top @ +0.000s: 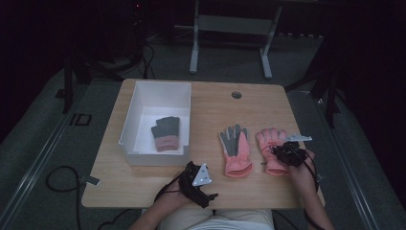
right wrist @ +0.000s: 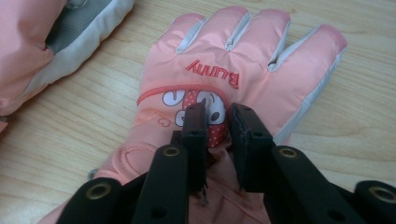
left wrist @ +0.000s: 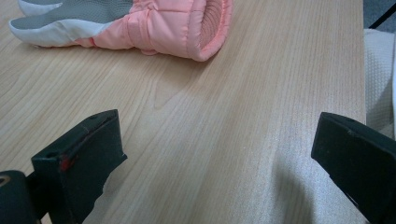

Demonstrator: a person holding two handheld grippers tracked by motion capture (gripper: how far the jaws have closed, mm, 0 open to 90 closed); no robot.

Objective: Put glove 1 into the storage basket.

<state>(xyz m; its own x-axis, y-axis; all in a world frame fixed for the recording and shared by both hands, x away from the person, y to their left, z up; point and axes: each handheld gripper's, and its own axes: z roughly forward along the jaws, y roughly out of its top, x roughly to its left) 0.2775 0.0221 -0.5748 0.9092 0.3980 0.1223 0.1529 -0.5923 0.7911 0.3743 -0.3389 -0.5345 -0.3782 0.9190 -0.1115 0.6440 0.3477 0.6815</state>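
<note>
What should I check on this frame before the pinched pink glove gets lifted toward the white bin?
1. Right hand-held gripper on the right pink glove: ok, its jaws pinch a fold of fabric on the back of the glove.
2. Grip depth: cannot tell, only a small ridge sits between the jaws; it may slip.
3. Left hand-held gripper: ok, open over bare table, holding nothing.
4. Other pink glove: ok, lies apart from the pinched one, palm side up.
5. White bin: ok, room remains beside the grey and pink glove already inside.
</note>
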